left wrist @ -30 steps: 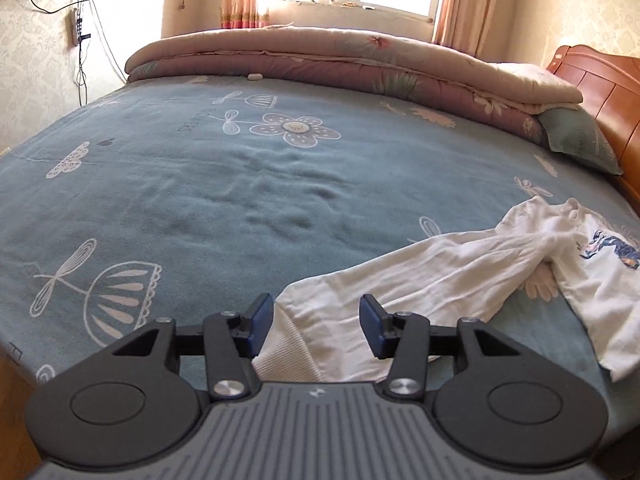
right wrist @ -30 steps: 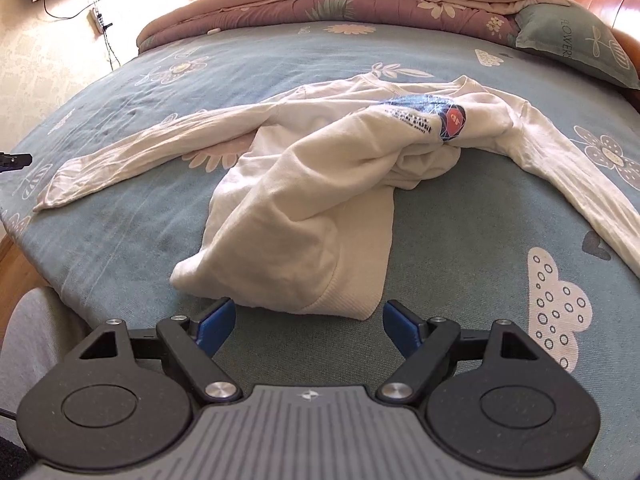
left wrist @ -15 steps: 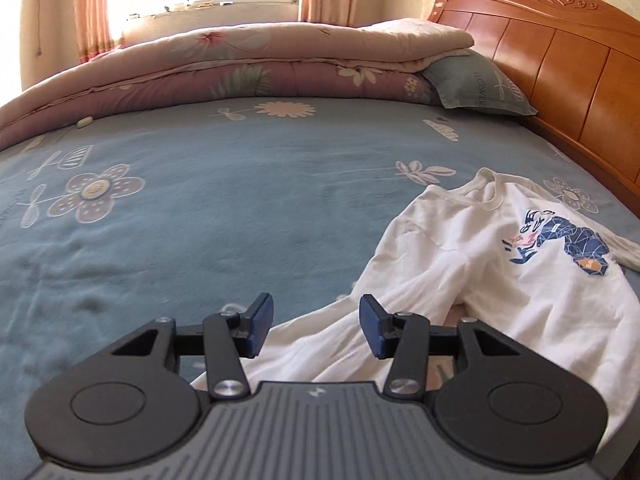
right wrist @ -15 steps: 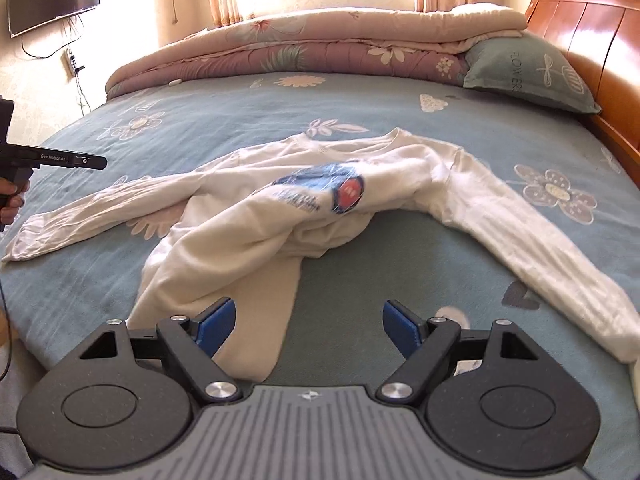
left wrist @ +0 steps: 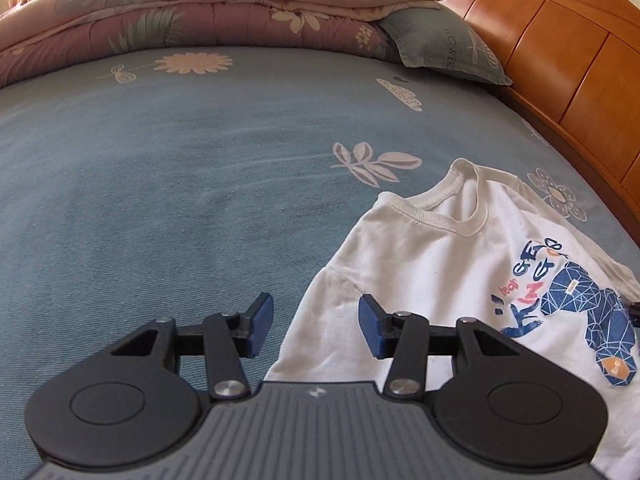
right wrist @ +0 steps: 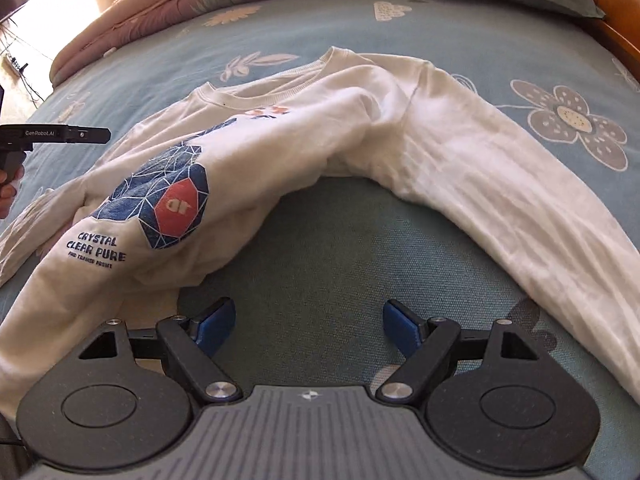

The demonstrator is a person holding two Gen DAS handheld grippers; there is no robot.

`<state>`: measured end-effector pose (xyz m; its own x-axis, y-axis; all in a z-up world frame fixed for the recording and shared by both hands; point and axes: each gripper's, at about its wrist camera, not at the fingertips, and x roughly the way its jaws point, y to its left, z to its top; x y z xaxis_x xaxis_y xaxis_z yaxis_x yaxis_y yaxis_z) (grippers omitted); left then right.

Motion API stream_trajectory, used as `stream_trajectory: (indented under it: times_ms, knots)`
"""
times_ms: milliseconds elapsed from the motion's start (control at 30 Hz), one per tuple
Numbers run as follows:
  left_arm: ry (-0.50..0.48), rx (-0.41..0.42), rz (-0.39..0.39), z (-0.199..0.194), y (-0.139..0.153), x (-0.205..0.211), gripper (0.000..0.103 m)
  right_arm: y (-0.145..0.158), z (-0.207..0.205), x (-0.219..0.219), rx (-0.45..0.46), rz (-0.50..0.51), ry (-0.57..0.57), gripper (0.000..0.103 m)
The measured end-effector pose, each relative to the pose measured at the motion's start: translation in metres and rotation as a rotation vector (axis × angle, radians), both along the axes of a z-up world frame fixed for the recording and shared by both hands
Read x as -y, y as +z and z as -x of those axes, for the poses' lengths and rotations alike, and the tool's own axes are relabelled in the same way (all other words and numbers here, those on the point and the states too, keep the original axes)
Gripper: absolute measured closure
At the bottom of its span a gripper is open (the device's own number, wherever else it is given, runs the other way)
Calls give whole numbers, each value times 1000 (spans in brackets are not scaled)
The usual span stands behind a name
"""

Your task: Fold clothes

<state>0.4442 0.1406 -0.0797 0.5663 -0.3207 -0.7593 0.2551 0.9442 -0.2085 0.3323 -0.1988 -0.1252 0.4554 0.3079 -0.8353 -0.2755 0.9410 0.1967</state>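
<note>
A white long-sleeved shirt (left wrist: 424, 264) with a blue geometric print lies crumpled on the blue flowered bed sheet (left wrist: 160, 184). In the left wrist view my left gripper (left wrist: 316, 326) hovers open at the shirt's left shoulder edge, below the collar (left wrist: 444, 216); cloth shows between the pads, and they do not press on it. In the right wrist view the shirt (right wrist: 320, 140) has its body bunched to the left and one sleeve (right wrist: 520, 208) trailing right. My right gripper (right wrist: 309, 326) is open over bare sheet between the two. The left gripper (right wrist: 56, 134) and a hand show at that view's left edge.
A folded pink and beige quilt (left wrist: 208, 12) lies along the far side of the bed. A grey-green pillow (left wrist: 444, 48) leans against the wooden headboard (left wrist: 560, 64) on the right. Bare sheet stretches left of the shirt.
The left gripper swept right from the sleeve cuff to the shoulder by the collar. The right gripper moved from the hem in towards the gap under the right sleeve. Both stayed open.
</note>
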Motion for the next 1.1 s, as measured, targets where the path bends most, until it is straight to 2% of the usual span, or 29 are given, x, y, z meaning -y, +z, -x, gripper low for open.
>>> stream_trajectory:
  times_ms: [167, 267, 300, 367, 467, 567, 667, 800, 900, 1033, 1100]
  knots:
    - [-17, -101, -3, -13, 16, 9, 58, -2, -5, -11, -70, 63, 16, 12]
    - [-55, -149, -64, -18, 25, 18, 58, 5, -16, -17, -202, 97, -48, 15]
    - [-75, -164, -81, -20, 28, 21, 58, 11, -18, -16, -252, 84, -89, 18]
    - [-92, -193, -114, -23, 34, 26, 58, 28, -13, -10, -291, 7, -156, 18]
    - [-129, -244, -133, -30, 41, 34, 58, 54, 0, -6, -300, -61, -230, 17]
    - [-129, -272, -151, -40, 42, 37, 57, 62, 8, -1, -325, -147, -262, 17]
    - [-121, -305, -158, -47, 34, 39, 57, 56, 7, 1, -352, -219, -243, 17]
    - [-108, -322, -161, -55, 22, 40, 57, 40, -2, 3, -375, -233, -143, 17]
    - [-95, -346, -119, -65, 16, 37, 57, 32, -4, 5, -373, -237, -71, 17]
    - [-191, -331, -172, -80, 7, 40, 59, 13, -2, 8, -385, -267, -72, 17]
    - [-228, -337, -170, -90, 1, 38, 59, 3, 1, 8, -398, -274, -90, 17]
